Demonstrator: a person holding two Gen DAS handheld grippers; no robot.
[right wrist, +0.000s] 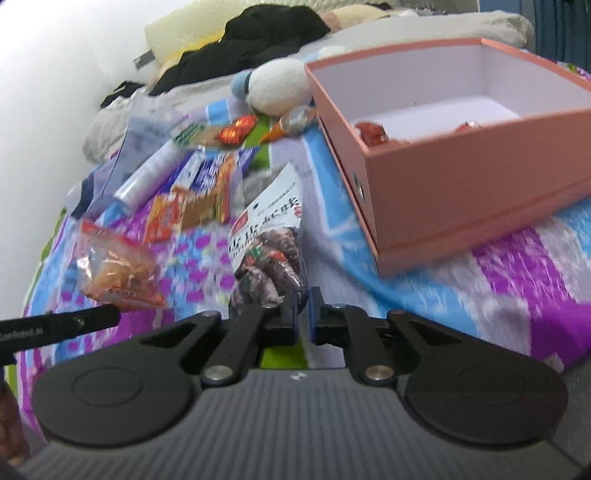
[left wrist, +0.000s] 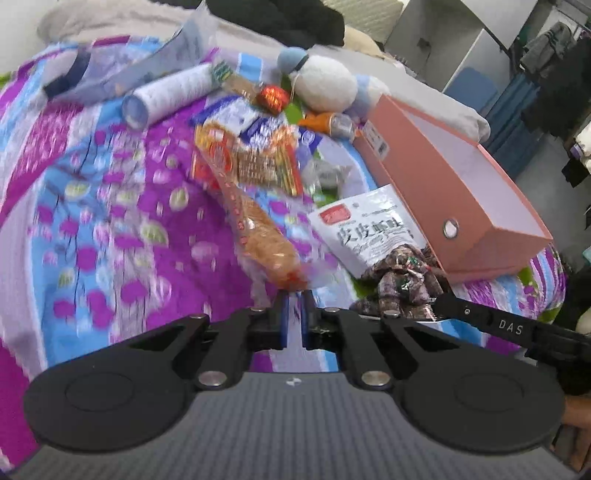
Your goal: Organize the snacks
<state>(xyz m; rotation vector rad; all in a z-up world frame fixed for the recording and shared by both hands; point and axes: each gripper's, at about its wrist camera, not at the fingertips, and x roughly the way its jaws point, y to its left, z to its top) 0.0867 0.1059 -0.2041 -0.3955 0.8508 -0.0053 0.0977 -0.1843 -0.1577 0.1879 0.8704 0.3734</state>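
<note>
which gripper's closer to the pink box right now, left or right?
Right. The right gripper, shut on the white snack bag, sits just beside the pink box. The left gripper, holding the orange snack pack, is farther out over the bedspread.

You are in a home bedroom: a floral quilt [left wrist: 110, 206] covers the bed, pillows [right wrist: 177, 33] lie at 11 o'clock, clothes hang [left wrist: 550, 44] at 2 o'clock.
</note>
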